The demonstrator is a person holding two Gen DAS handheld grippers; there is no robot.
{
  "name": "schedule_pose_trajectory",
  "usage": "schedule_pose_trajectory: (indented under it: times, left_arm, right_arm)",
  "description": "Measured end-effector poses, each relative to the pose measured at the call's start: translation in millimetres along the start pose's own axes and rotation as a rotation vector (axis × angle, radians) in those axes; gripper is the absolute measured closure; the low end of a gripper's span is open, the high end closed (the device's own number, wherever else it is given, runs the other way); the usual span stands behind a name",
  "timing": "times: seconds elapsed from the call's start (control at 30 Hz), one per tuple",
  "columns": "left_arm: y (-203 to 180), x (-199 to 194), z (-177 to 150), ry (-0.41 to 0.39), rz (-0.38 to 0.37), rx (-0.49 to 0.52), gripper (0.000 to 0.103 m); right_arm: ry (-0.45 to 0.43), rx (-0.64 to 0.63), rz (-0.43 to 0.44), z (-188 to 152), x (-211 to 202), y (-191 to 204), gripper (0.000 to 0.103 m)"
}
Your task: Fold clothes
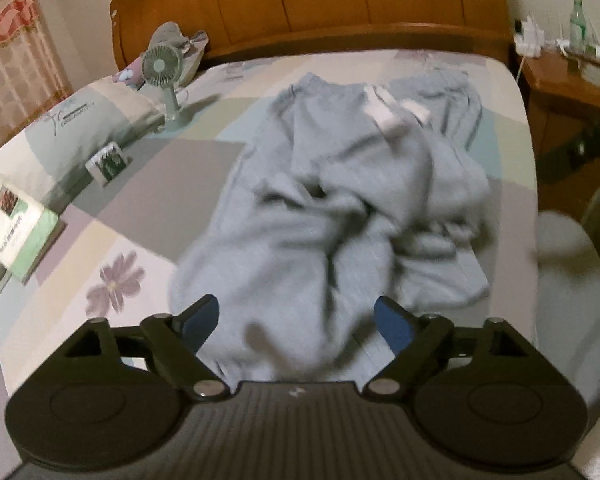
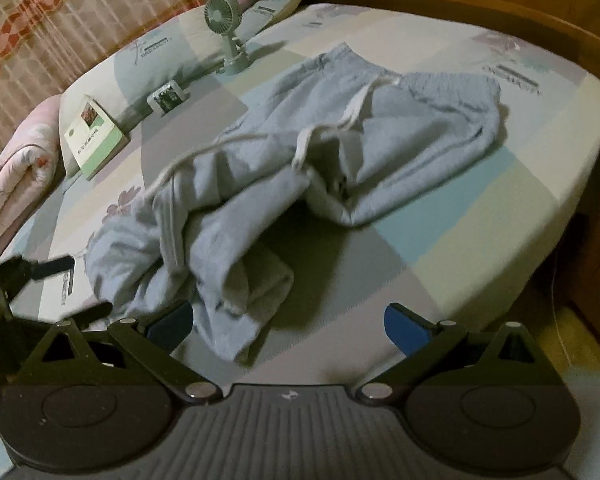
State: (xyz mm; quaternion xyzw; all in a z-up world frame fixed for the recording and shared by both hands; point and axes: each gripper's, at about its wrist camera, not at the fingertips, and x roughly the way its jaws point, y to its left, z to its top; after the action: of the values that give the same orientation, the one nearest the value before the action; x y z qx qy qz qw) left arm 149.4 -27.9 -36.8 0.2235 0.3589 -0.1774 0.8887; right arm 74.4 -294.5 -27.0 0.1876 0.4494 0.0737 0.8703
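Crumpled pale grey-blue cotton sweatpants (image 2: 300, 152) sprawl unfolded across the patchwork-sheeted bed (image 2: 460, 216), legs bunched; left gripper (image 1: 296, 322) and right gripper (image 2: 288, 320) hover spread wide, empty, likely poised to grasp.

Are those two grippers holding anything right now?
Nothing. The left gripper and right gripper are both open above the crumpled grey sweatpants.
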Motion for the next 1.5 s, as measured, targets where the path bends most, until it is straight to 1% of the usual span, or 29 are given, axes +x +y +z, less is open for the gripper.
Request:
schedule_pose_trajectory:
  times: [0.07,0.2,0.27,0.37,0.47,0.57,0.63,0.67,0.83,0.9,0.97,1.0,1.07,1.2,1.33,1.43,1.5]
  left_arm:
    - [-10.8,3.3,-12.6,0.017,0.017,-0.005,0.017]
    - [-24.3,13.8,-26.4,0.052,0.005,-0.028,0.017]
    - [-28.0,18.8,-28.6,0.055,-0.02,-0.048,0.017]
    - [-31.5,28.7,-25.2,0.057,-0.011,-0.064,0.017]
    - [-33.0,40.7,-21.6,0.062,0.015,-0.083,0.017]
    - [-31.1,55.5,-24.3,0.102,0.099,-0.103,0.015]
    - [-20.1,54.5,-28.1,0.102,0.076,-0.195,0.015]
    - [-14.0,52.7,-30.9,0.108,0.079,-0.236,0.015]
    - [12.1,38.3,-54.8,0.132,0.173,-0.315,0.015]
    - [28.3,31.3,-64.7,0.142,0.192,-0.368,0.015]
    - [41.7,25.9,-74.0,0.161,0.239,-0.398,0.015]
    - [44.5,23.0,-77.7,0.17,0.263,-0.395,0.017]
    - [49.2,17.1,-84.5,0.185,0.303,-0.389,0.018]
    - [38.5,0.6,-86.5,0.143,0.219,-0.327,0.017]
    - [11.9,-6.2,-77.1,0.105,0.183,-0.231,0.017]
    - [-10.5,-6.3,-69.8,0.065,0.204,-0.124,0.017]
    - [-22.3,-0.9,-64.2,0.055,0.265,-0.026,0.017]
  right_arm:
    - [-0.004,0.005,-0.002,-4.5,-2.6,1.0,0.0]
    - [-0.021,0.012,-0.004,-8.8,-8.2,2.8,0.0]
    - [-0.029,0.016,-0.005,-11.0,-10.9,3.6,0.0]
    - [-0.042,0.021,-0.006,-14.2,-15.1,4.9,0.0]
    - [-0.054,0.027,-0.008,-17.5,-19.3,6.2,0.0]
    - [-0.056,0.029,-0.011,-19.0,-19.9,7.2,0.0]
    - [-0.058,0.027,-0.012,-19.8,-20.5,7.7,0.0]
    - [-0.061,0.026,-0.013,-20.1,-21.1,7.6,0.0]
    - [-0.065,0.021,-0.01,-21.4,-21.7,8.2,0.0]
    - [-0.063,0.02,-0.005,-22.0,-21.0,8.7,0.0]
    - [-0.061,0.016,-0.002,-22.5,-20.3,10.1,0.0]
    - [-0.061,0.013,-0.001,-22.8,-20.1,10.9,0.0]
    - [-0.059,0.008,0.001,-23.3,-19.5,12.6,0.0]
    - [-0.055,-0.002,0.005,-24.5,-18.3,16.0,0.0]
    - [-0.051,-0.011,0.008,-25.5,-17.2,19.0,0.0]
    - [-0.047,-0.014,0.01,-25.9,-16.5,19.4,0.0]
    - [-0.045,-0.015,0.01,-26.1,-16.0,19.7,0.0]
